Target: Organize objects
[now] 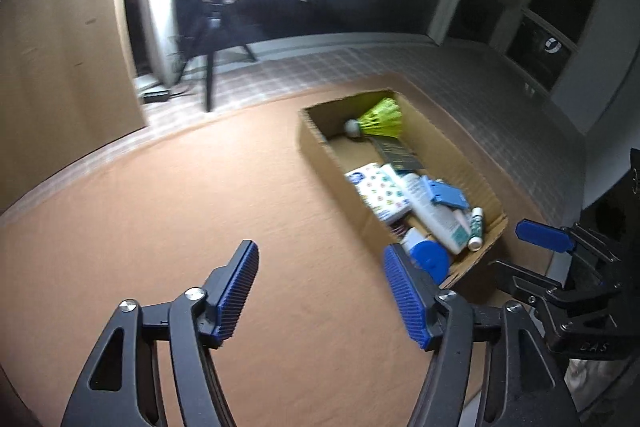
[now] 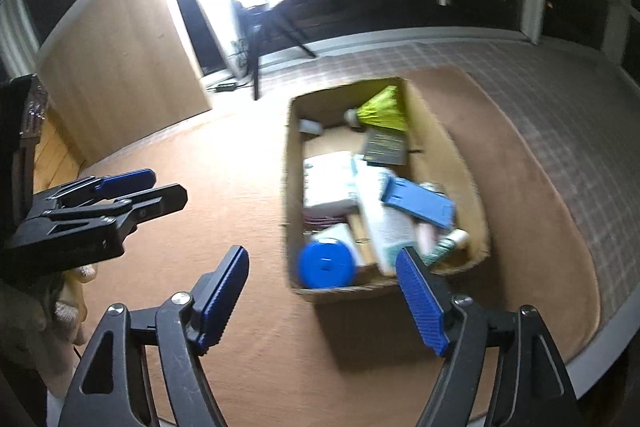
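A long cardboard box (image 1: 316, 155) (image 2: 290, 187) lies on the orange table top, filled with small items. Inside are a yellow-green shuttlecock (image 1: 380, 119) (image 2: 380, 109), a white patterned packet (image 1: 380, 193), a white tube (image 1: 434, 215), a blue flat piece (image 1: 450, 195) (image 2: 420, 201) and a blue round lid (image 1: 430, 261) (image 2: 326, 265). My left gripper (image 1: 320, 293) hovers open over bare table, left of the box's near end, nothing between its blue pads. My right gripper (image 2: 324, 297) is open and empty just in front of the box's near end. Each gripper shows at the other view's edge.
The orange table top (image 1: 160, 227) (image 2: 200, 167) has a curved edge beyond the box. Past it lies a tiled floor (image 1: 480, 75) with a ring light on a tripod (image 1: 210, 39) (image 2: 256, 39), a wooden panel (image 1: 60, 67) and dark windows.
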A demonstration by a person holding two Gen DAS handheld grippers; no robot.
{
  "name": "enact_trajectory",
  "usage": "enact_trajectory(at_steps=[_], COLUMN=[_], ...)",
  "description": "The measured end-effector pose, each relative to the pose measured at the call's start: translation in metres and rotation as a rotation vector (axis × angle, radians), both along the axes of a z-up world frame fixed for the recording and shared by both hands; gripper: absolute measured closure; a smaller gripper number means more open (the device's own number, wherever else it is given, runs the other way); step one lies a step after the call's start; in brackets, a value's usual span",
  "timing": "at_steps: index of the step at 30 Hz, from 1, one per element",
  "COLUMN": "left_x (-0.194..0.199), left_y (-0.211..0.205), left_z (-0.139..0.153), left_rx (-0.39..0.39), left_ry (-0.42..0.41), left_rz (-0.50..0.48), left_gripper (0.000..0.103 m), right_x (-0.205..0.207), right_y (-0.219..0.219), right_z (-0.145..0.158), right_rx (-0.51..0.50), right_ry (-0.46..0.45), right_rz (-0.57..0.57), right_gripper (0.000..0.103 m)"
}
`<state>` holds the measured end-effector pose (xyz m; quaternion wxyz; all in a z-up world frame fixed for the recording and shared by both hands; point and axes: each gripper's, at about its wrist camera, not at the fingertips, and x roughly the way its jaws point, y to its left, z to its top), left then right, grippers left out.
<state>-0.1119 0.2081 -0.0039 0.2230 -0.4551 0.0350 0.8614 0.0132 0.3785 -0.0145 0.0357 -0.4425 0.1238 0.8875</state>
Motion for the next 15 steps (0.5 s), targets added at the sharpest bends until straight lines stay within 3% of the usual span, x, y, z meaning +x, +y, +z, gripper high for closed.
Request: enact_trajectory(at_steps=[6,15], left_x=[0.021,0.051], left_y=[-0.052,-0.108], left_z=[0.001,0.0], left_rx=[-0.017,-0.027], left_ry=[0.008,0.006], left_rz=[0.104,0.252], left_gripper=[0.024,0.021], right_x=[-0.017,-0.037], right_y=[-0.044,-0.098], right_z=[0.002,0.001], right_rx=[0.033,0.02], right_ry=[0.003,0.002], right_rz=[0.09,0.201], right_gripper=[0.025,0.022])
